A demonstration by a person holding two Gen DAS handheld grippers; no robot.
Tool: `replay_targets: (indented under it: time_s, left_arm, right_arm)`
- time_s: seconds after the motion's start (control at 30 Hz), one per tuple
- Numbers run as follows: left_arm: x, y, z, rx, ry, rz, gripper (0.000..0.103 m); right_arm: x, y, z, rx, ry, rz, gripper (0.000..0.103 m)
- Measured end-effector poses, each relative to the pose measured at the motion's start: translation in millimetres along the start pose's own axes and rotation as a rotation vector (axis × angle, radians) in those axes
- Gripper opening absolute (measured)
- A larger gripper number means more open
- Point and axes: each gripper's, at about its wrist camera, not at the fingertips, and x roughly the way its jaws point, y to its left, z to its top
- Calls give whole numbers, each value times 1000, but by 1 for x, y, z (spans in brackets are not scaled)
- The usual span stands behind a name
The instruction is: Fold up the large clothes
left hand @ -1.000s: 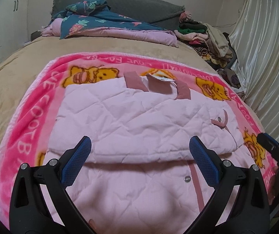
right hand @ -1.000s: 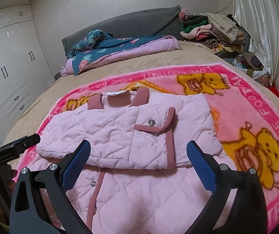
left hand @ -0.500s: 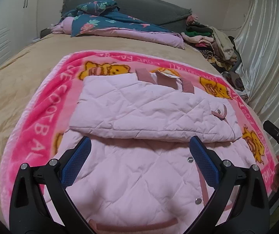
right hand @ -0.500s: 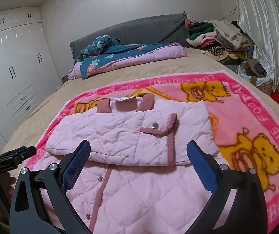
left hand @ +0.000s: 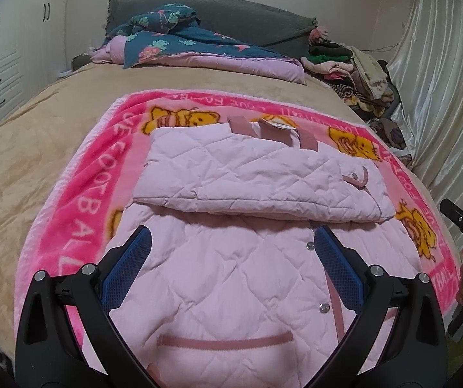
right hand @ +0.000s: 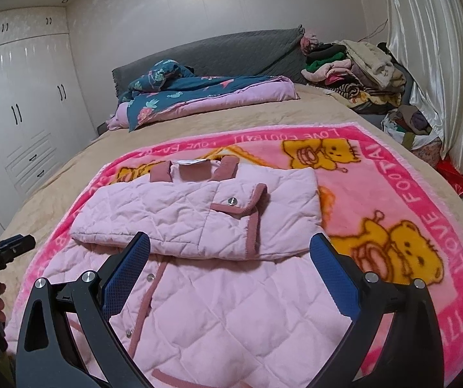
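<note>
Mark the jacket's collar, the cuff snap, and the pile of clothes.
collar (right hand: 193,172): right wrist view, middle of band.
cuff snap (right hand: 232,201): right wrist view, on the button.
pile of clothes (left hand: 357,64): left wrist view, stack's middle.

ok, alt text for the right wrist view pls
A pink quilted jacket lies on a pink bear-print blanket on a bed, its sleeves folded across the chest below the collar. The right gripper hovers open above the jacket's lower half, holding nothing. A wardrobe stands left; a clothes pile sits far right.
</note>
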Motion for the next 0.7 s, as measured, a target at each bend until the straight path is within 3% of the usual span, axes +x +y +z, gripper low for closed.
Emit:
replay_targets:
  time_s: [0.7]
  left_arm:
    - [-29,-2,-41,18,16,31,95]
  right_arm:
    - [-41,-24,-25,-19,20,-35,98]
